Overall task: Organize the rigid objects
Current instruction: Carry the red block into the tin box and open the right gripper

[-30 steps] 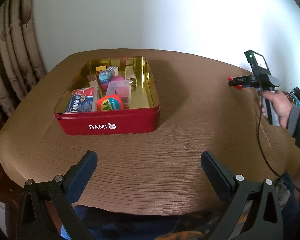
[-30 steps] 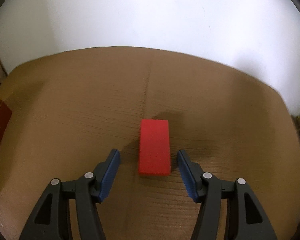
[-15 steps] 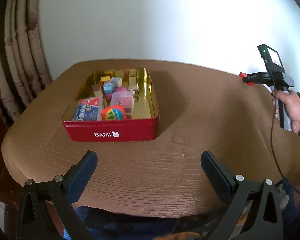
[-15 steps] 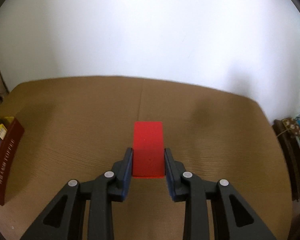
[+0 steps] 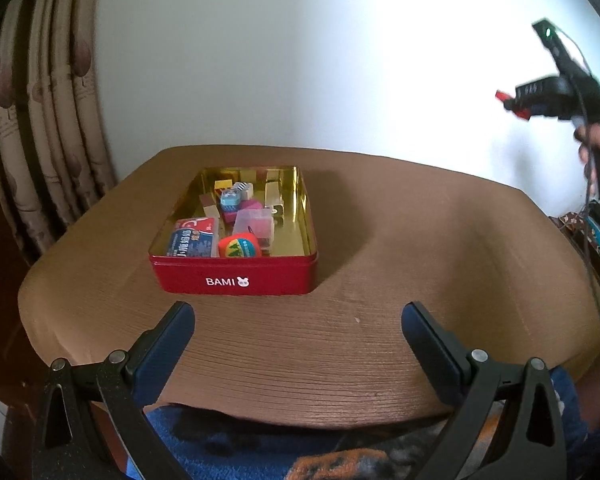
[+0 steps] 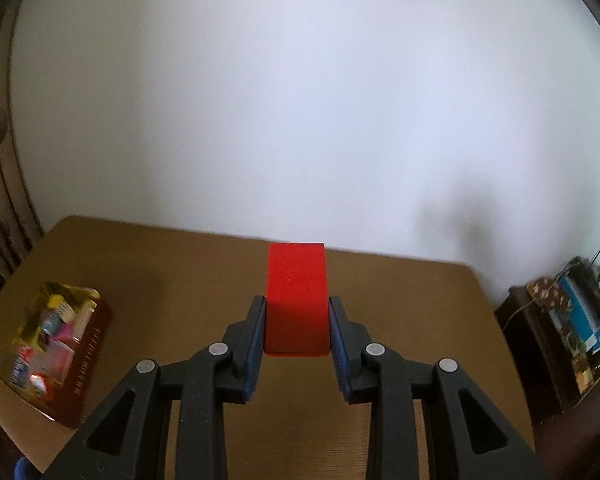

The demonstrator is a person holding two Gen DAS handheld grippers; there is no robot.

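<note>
Red block (image 6: 296,300): matte, rectangular, pinched by right gripper (image 6: 296,332) above desk (image 6: 400,320). Red tin (image 5: 236,276): glossy, gold-lined, near desk's left edge. Left gripper (image 5: 298,332): spread, empty.

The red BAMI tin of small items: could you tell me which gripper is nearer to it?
Left. The left gripper hovers open just before the red tin; the right gripper, clamping a red block, is raised far off.

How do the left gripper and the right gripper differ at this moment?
The left gripper has its jaws wide apart and empty; the right gripper has its jaws closed on a red block. The left is low by the table; the right is raised. Both have blue pads.
</note>
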